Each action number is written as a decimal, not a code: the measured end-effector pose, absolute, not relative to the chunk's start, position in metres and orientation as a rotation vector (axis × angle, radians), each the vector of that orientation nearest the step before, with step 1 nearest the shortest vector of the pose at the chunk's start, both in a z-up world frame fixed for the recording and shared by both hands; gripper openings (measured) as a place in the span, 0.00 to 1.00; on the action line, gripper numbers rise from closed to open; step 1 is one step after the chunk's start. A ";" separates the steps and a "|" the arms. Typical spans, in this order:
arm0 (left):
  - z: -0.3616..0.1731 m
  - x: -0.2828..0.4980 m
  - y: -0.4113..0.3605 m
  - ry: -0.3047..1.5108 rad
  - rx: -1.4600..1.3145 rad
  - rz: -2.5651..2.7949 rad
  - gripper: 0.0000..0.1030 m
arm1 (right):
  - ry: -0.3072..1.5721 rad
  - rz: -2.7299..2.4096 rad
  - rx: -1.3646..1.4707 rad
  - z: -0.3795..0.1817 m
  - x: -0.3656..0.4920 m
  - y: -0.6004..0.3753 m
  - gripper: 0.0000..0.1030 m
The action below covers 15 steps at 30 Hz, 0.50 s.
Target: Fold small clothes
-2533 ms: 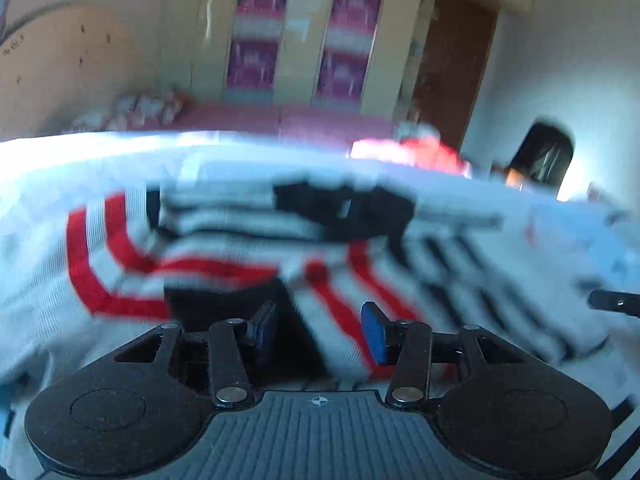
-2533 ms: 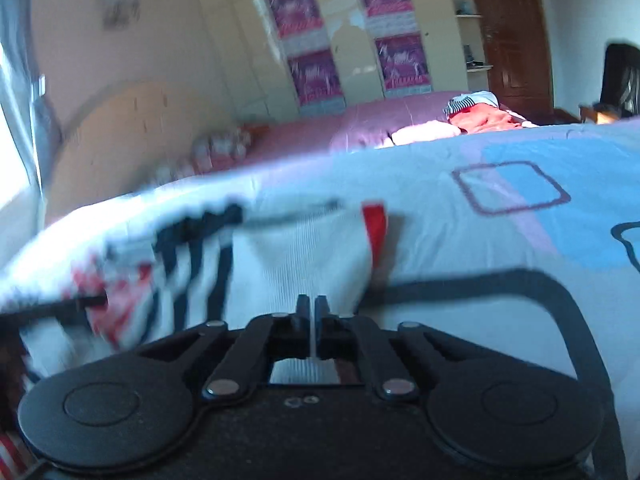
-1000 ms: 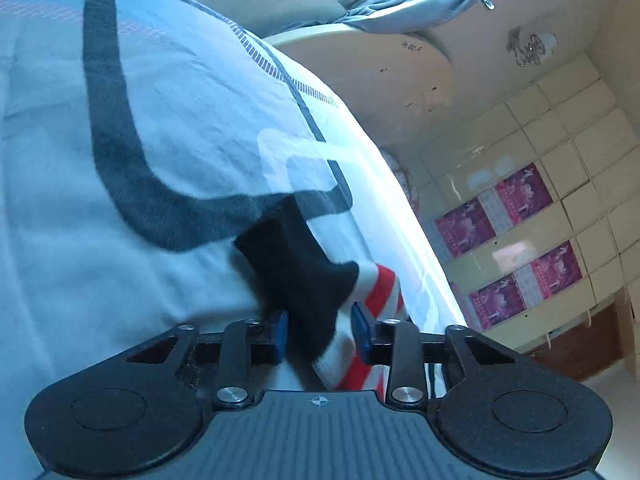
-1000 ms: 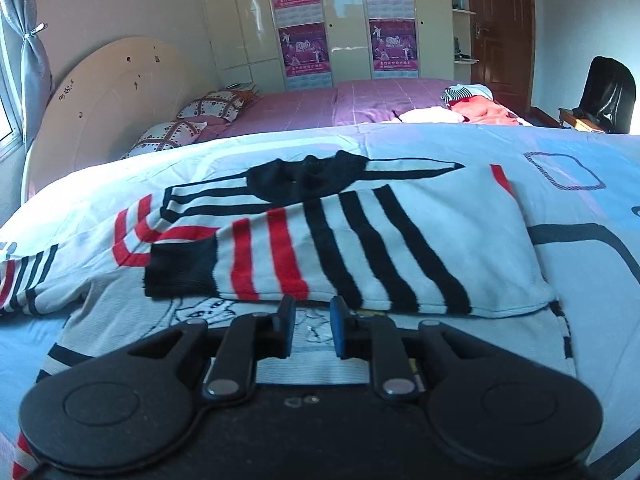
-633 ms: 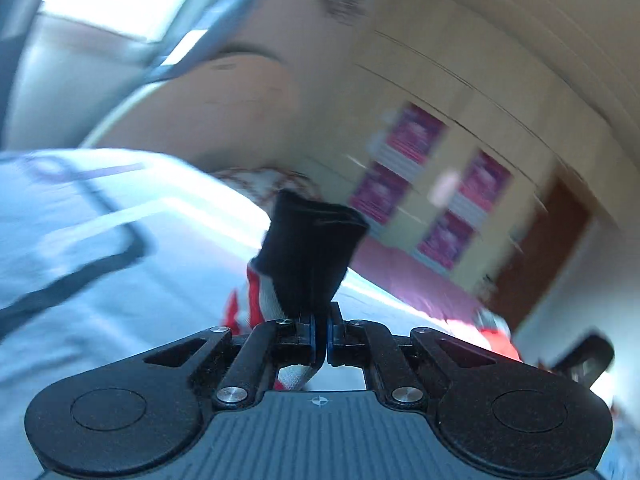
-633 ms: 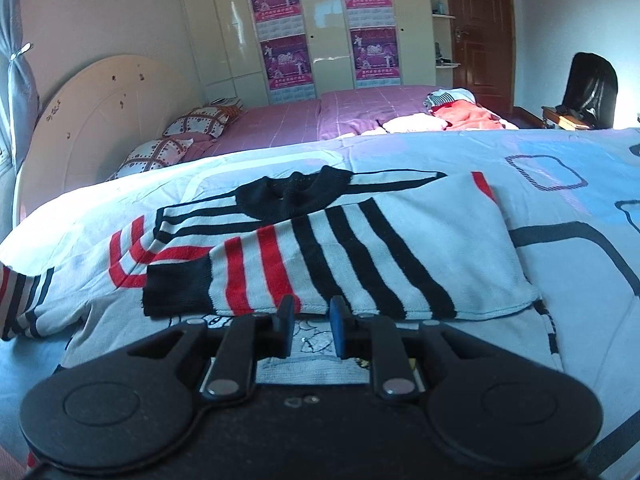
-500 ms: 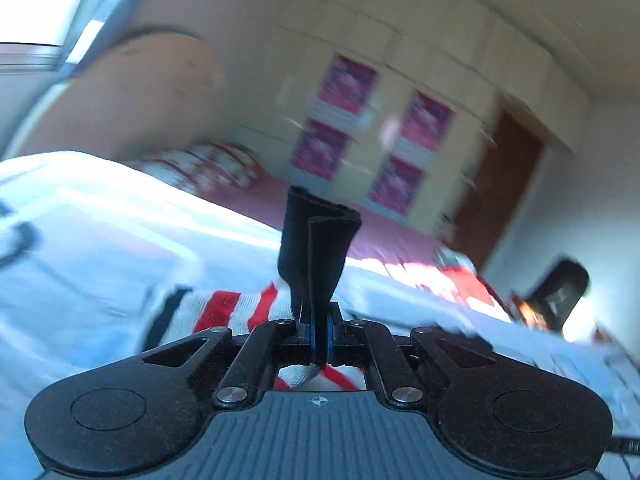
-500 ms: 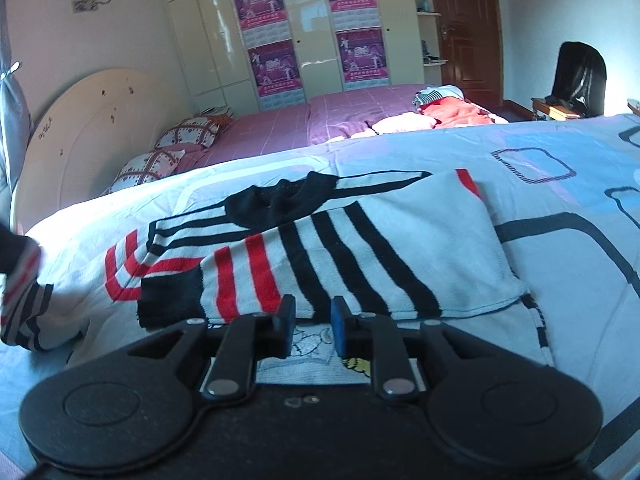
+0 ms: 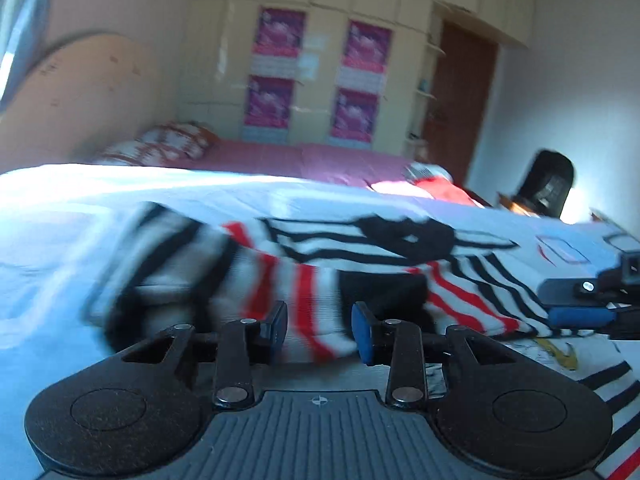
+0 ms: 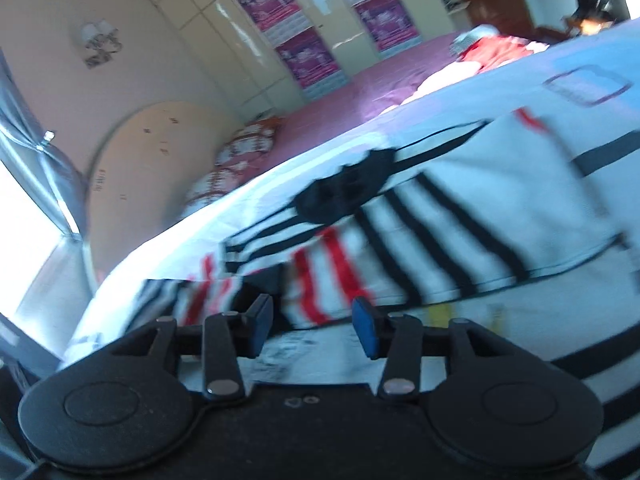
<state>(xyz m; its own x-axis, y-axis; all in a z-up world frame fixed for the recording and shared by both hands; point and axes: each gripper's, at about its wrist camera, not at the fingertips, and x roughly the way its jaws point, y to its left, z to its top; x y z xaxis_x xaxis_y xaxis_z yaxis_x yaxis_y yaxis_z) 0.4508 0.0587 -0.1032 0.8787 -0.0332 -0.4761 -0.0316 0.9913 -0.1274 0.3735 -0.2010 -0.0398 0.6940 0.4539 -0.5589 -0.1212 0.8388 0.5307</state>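
While both grippers gape, motion blurs the sweater.

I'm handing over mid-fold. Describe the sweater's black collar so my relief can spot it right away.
On the white bedspread lies a white sweater striped black and red. The collar sits at its far edge, towards the pink bed. It is the one solid black patch there, with thin black stripes running out from both sides.

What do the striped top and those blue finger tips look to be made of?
Striped top: seemingly soft ribbed knit, matte; faint ribbing shows in the white bands, and it drapes limply.
Fingertips: blue pads, possibly rubber or plastic; a smooth, dull look, but blur leaves it open.
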 end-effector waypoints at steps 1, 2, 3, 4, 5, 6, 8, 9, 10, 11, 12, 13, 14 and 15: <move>-0.102 0.439 0.068 0.481 -0.136 0.037 0.35 | 0.749 0.358 0.502 -0.043 0.380 -0.192 0.42; -0.108 0.425 0.084 0.472 -0.141 0.071 0.35 | 0.761 0.386 0.523 -0.045 0.388 -0.179 0.42; -0.110 0.417 0.093 0.465 -0.145 0.106 0.35 | 0.773 0.408 0.549 -0.047 0.395 -0.169 0.42; -0.111 0.411 0.102 0.470 -0.145 0.127 0.35 | 0.790 0.421 0.579 -0.051 0.402 -0.161 0.43; -0.113 0.408 0.109 0.483 -0.146 0.146 0.35 | 0.813 0.424 0.613 -0.055 0.409 -0.154 0.44; -0.117 0.407 0.116 0.500 -0.158 0.160 0.35 | 0.839 0.424 0.647 -0.060 0.416 -0.147 0.44; -0.124 0.407 0.126 0.517 -0.191 0.174 0.35 | 0.864 0.416 0.690 -0.069 0.429 -0.138 0.43; -0.127 0.407 0.128 0.520 -0.199 0.177 0.35 | 0.874 0.399 0.687 -0.072 0.435 -0.133 0.41; -0.129 0.408 0.130 0.521 -0.203 0.176 0.35 | 0.896 0.370 0.671 -0.076 0.441 -0.129 0.36; -0.132 0.410 0.130 0.528 -0.207 0.173 0.35 | 0.932 0.334 0.647 -0.080 0.447 -0.126 0.29; -0.135 0.414 0.130 0.538 -0.215 0.171 0.35 | 0.955 0.309 0.618 -0.082 0.452 -0.122 0.07; -0.138 0.419 0.130 0.555 -0.224 0.158 0.35 | 0.939 0.302 0.586 -0.079 0.452 -0.120 0.06; -0.142 0.425 0.129 0.578 -0.229 0.140 0.35 | 0.895 0.308 0.543 -0.071 0.447 -0.121 0.06; -0.146 0.429 0.127 0.585 -0.229 0.135 0.35 | 0.845 0.315 0.499 -0.060 0.440 -0.121 0.06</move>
<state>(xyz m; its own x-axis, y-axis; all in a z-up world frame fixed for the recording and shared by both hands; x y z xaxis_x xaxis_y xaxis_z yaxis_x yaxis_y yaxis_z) 0.4286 0.1271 -0.1459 0.8260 0.0613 -0.5604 -0.1905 0.9659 -0.1752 0.4404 -0.1213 -0.0597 0.6281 0.4550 -0.6313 -0.0697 0.8409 0.5367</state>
